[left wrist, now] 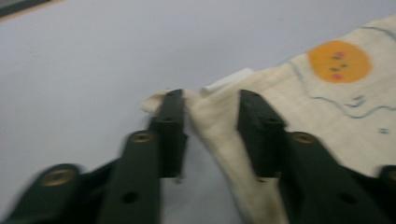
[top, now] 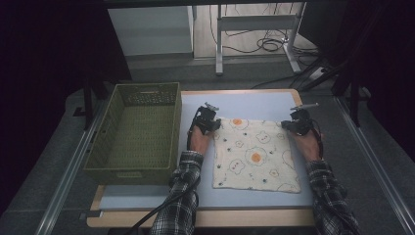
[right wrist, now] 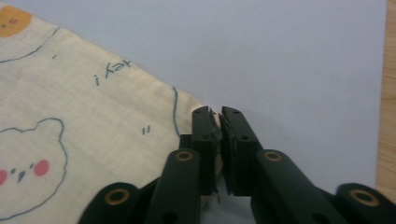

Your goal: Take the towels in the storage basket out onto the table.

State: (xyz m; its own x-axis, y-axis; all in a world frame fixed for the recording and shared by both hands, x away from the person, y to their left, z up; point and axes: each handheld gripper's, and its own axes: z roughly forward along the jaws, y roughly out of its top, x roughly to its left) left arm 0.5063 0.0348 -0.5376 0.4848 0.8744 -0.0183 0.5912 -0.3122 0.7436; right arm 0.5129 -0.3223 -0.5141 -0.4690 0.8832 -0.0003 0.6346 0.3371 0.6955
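Observation:
A cream cloth point(top: 254, 154) printed with fried eggs and bears lies flat on the pale blue table point(top: 259, 102). My left gripper point(top: 214, 123) is at the cloth's far left corner. In the left gripper view its jaws point(left wrist: 210, 95) stand apart, with a raised fold of the cloth point(left wrist: 327, 107) and a white label between them and a bare gap beside one pad, so it is open. My right gripper point(top: 289, 125) is at the far right corner. The right gripper view shows that gripper point(right wrist: 215, 111) shut on the corner edge of the cloth point(right wrist: 93, 121).
A green woven basket point(top: 139, 100) stands at the table's left, close to my left forearm. The table's wooden rim point(top: 293, 93) runs just beyond the right gripper. Behind the table are desk legs point(top: 219, 44) and cables on the floor.

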